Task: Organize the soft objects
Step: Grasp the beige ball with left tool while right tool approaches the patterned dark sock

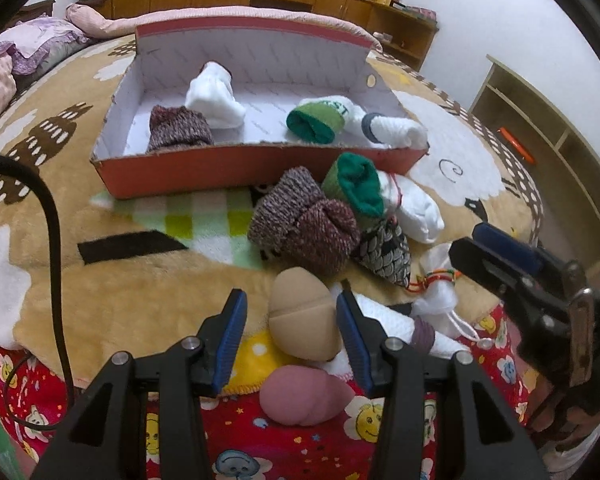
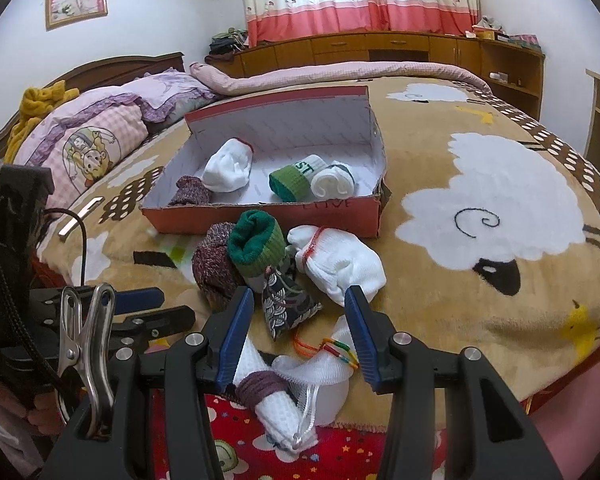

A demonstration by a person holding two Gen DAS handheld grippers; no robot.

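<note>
A red shoebox (image 1: 188, 180) (image 2: 260, 220) lies open on the bed with several rolled socks inside. In front of it lies a pile: maroon knit socks (image 1: 320, 236) (image 2: 214, 272), a green-cuffed sock (image 1: 358, 188) (image 2: 256, 248), white socks (image 1: 418, 208) (image 2: 340, 264) and a dark patterned pouch (image 1: 384, 256) (image 2: 286, 308). My left gripper (image 1: 296, 332) is open around a beige rolled sock (image 1: 300, 316); a pink one (image 1: 300, 396) lies below it. My right gripper (image 2: 300, 328) is open above a white mesh bag (image 2: 320, 364) with a coloured cord and a rolled white cloth (image 2: 276, 404).
The bed has a tan sheep-pattern blanket (image 2: 480, 208) over a red cartoon cloth (image 1: 260, 440). Pillows (image 2: 100, 136) lie at the left. Wooden cabinets (image 2: 380, 48) line the far wall. A shelf unit (image 1: 540, 120) stands right. A black cable (image 1: 52, 240) hangs left.
</note>
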